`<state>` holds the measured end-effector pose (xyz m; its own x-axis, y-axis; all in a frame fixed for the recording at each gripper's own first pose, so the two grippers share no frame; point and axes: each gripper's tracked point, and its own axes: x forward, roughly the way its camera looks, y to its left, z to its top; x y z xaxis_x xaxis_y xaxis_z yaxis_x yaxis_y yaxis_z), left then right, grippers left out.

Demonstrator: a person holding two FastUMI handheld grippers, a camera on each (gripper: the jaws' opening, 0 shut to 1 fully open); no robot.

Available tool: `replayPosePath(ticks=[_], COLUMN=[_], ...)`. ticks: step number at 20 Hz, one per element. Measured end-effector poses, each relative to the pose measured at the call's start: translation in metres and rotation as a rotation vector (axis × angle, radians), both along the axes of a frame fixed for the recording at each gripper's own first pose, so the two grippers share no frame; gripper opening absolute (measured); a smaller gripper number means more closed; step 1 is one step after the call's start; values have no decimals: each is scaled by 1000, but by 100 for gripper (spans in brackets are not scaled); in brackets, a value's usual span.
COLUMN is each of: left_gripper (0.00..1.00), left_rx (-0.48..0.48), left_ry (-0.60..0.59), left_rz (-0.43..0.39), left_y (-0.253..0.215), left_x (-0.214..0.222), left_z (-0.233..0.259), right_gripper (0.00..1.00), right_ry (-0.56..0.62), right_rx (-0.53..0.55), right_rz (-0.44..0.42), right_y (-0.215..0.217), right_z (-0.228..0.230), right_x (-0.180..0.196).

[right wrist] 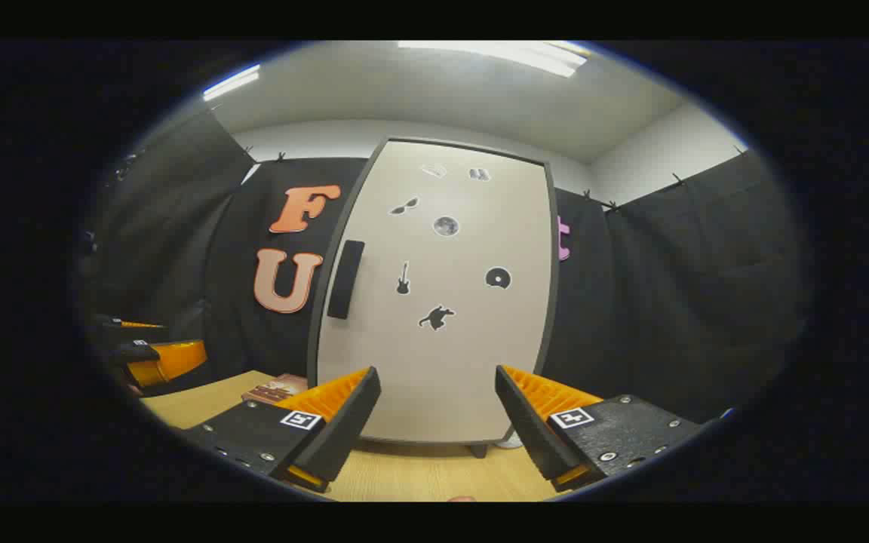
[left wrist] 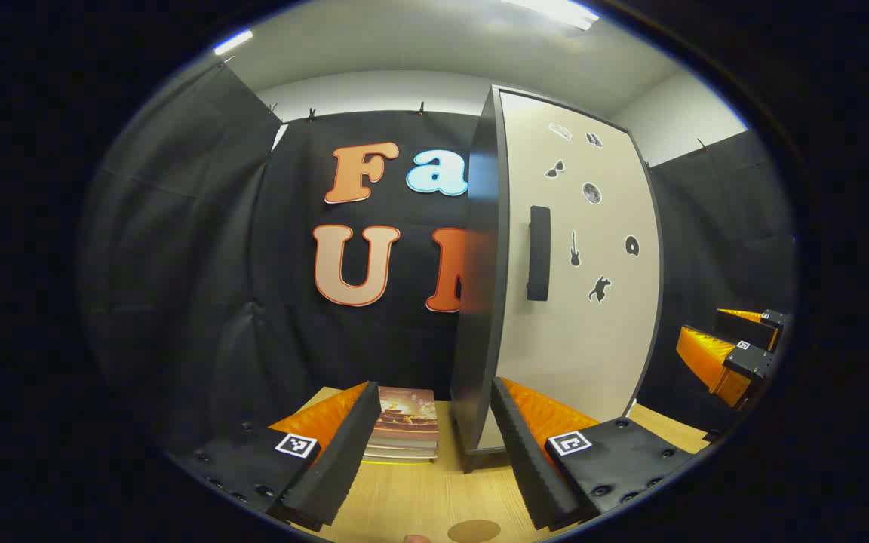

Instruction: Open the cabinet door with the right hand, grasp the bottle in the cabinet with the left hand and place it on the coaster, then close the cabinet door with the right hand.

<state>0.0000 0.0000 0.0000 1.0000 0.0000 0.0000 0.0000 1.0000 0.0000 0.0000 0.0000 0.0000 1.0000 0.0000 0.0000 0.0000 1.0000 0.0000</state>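
The cabinet (left wrist: 578, 302) stands on the wooden table with its pale door (right wrist: 442, 332) shut, so its inside is hidden. A dark vertical handle (left wrist: 538, 253) (right wrist: 345, 279) sits at the door's left edge. A round brown coaster (left wrist: 474, 530) lies on the table just under my left gripper (left wrist: 434, 460), which is open and holds nothing, a little short of the cabinet's left front corner. My right gripper (right wrist: 438, 422) faces the door squarely, open, short of it and below and to the right of the handle. It also appears at the far right of the left gripper view (left wrist: 736, 347).
A stack of books (left wrist: 404, 422) (right wrist: 276, 390) lies flat on the table (right wrist: 419, 475) left of the cabinet. Black cloth walls close in the booth behind and on both sides. Small dark stickers dot the door. The left gripper (right wrist: 148, 354) shows at the far left of the right gripper view.
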Motion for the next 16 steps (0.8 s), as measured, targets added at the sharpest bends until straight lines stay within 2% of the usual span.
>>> replayPosePath(ticks=[3,7,16], left_gripper=[94,97,95], left_rx=[32,3,-54], left_ry=[-15,1,3], left_rz=[-6,-42,-80], left_y=[8,11,22], left_x=[6,18,39], left_z=[8,12,12], right_gripper=[94,94,94], right_ry=[-18,-22,-4], right_rx=[21,34,15], right_rz=[7,-20,-33], right_y=[10,18,37], right_z=[13,15,10], right_x=[4,14,32])
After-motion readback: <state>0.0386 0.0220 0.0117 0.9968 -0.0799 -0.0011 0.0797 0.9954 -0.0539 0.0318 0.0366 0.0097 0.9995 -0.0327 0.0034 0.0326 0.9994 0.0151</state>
